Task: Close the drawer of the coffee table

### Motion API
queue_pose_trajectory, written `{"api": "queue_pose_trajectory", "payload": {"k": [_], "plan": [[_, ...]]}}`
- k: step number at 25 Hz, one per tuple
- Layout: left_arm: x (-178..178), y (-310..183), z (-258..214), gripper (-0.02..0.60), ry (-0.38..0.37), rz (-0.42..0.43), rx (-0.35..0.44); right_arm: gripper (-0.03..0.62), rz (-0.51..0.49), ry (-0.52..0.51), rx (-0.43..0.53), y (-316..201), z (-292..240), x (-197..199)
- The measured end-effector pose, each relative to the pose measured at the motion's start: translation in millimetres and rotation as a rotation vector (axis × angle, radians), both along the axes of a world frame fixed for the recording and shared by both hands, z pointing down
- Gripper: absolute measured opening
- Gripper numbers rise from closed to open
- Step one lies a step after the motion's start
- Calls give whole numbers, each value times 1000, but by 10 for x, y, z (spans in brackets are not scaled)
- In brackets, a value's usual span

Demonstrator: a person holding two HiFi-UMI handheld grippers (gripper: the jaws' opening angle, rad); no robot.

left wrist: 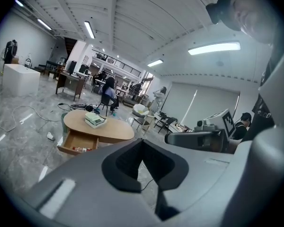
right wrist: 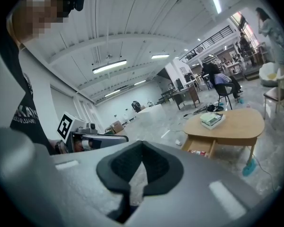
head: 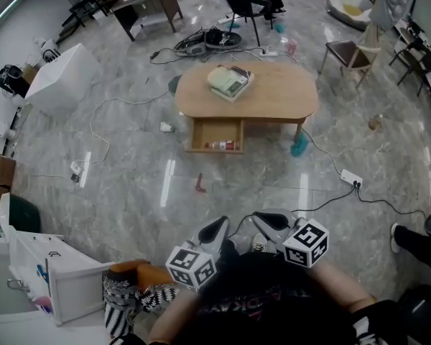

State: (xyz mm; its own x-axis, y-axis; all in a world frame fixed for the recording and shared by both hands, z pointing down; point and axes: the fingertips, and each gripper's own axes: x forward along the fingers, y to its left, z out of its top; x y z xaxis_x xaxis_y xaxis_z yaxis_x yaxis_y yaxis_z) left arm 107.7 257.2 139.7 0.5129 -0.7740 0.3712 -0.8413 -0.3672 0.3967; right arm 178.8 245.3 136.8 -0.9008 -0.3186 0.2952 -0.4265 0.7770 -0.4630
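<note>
An oval wooden coffee table [head: 273, 95] stands a few steps ahead on the marble floor. Its drawer [head: 214, 136] is pulled out toward me, with a small reddish bottle [head: 223, 146] inside. A stack of books [head: 230, 82] lies on the tabletop. My left gripper [head: 214, 230] and right gripper [head: 271, 223] are held close to my body, side by side, both shut and empty, far from the drawer. The left gripper view shows its jaws [left wrist: 143, 145] closed, with the open drawer [left wrist: 78, 143] far off. In the right gripper view the right gripper [right wrist: 142, 148] is also closed, and the drawer [right wrist: 201, 148] is distant.
Cables and a power strip [head: 350, 178] trail over the floor to the table's right. A teal object [head: 299, 146] lies by the table leg. A white box [head: 61, 77] stands at left, a white cabinet [head: 50, 272] near my left side, and a chair [head: 348, 52] behind the table.
</note>
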Motion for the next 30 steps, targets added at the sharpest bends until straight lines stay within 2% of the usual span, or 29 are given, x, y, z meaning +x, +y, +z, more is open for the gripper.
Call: {"api": "queue_pose_trajectory", "payload": {"k": [9, 17, 22, 30], "plan": [[-132, -145, 65, 1, -22, -12, -2, 0, 19, 4, -22, -130, 133, -55], [-603, -537, 166, 2, 18, 30, -5, 0, 114, 14, -34, -470, 165, -397], [-1081, -729, 174, 2, 15, 103, 1, 0, 208, -9, -53, -692, 115, -834], [-1916, -1042, 298, 2, 37, 144, -3, 0, 242, 60, -52, -1008, 157, -1660]]}}
